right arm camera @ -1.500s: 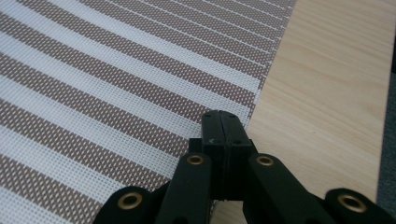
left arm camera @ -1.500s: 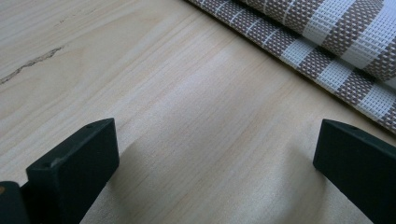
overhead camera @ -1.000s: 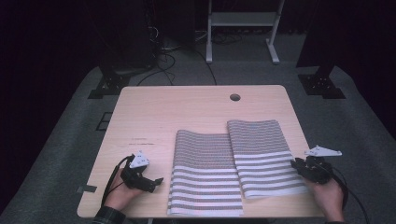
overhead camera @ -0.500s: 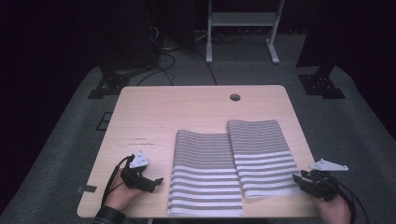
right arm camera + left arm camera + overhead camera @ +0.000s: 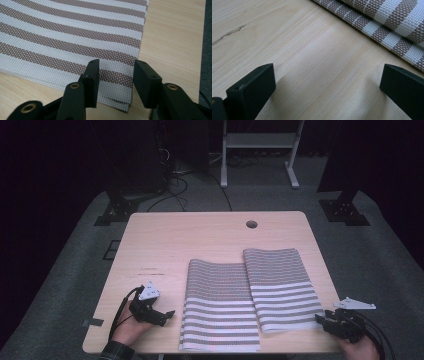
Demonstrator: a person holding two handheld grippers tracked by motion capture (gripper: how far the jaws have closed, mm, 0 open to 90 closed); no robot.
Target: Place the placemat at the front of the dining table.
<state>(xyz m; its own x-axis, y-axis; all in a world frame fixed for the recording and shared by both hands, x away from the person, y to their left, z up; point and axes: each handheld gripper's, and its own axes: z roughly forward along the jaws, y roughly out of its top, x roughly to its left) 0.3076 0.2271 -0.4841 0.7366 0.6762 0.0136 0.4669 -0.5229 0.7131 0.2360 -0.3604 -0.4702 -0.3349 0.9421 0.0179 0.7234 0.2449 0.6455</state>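
**Right gripper at the corner of the right striped mat**

Your right gripper (image 5: 322, 321) sits at the near right corner of the right striped mat (image 5: 280, 287), which lies flat on the bench (image 5: 200, 240) with its left edge overlapping the left striped mat (image 5: 220, 307). Its jaws have just been opening and now stand partly apart, the mat's folded corner lying in the gap between them; the pads do not press on it. Your left gripper (image 5: 167, 313) rests on the bench just beside the left mat's near left edge, jaws wide apart over bare wood, holding nothing. Both mats lie in the near half of the bench.
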